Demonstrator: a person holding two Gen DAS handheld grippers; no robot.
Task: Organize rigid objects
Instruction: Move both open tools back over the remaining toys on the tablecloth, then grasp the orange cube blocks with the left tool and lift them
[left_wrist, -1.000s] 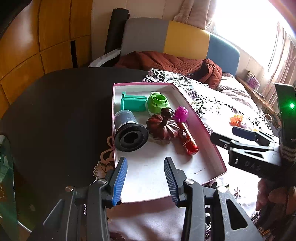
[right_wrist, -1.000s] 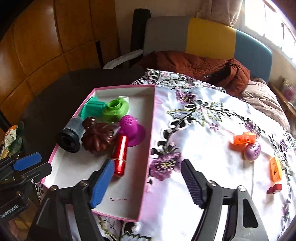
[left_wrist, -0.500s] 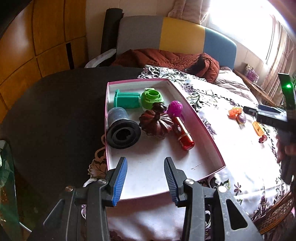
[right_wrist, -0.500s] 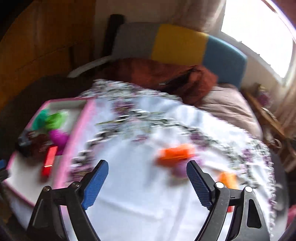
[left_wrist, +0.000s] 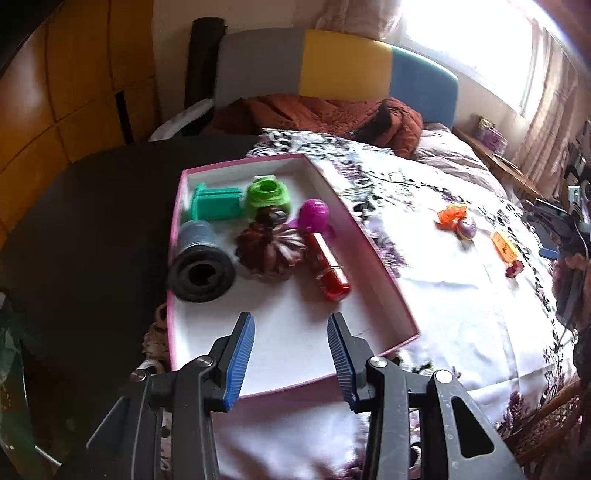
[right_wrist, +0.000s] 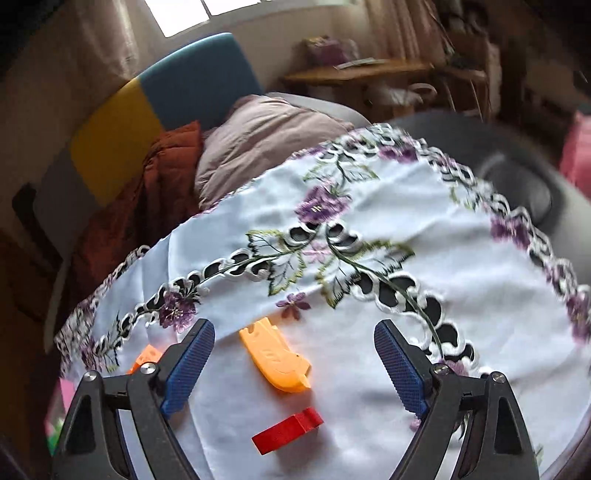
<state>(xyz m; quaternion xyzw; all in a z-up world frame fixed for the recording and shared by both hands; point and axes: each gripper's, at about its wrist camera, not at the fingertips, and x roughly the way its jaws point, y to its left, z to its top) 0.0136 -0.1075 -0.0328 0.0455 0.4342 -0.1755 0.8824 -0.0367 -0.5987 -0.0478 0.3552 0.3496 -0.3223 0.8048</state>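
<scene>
Tongs spread wide on the right (right_wrist: 293, 363), orange clip (right_wrist: 275, 360) between them (red block (right_wrist: 288, 430) nearer); left tongs (left_wrist: 290, 356) spread over pink tray (left_wrist: 373, 243).

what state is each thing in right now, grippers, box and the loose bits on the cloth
left gripper: open, empty, over the box's near end
right gripper: open, empty, above the cloth
pink box: lidless, partly filled
yellow piece: flat on cloth
red block: loose on cloth
</scene>
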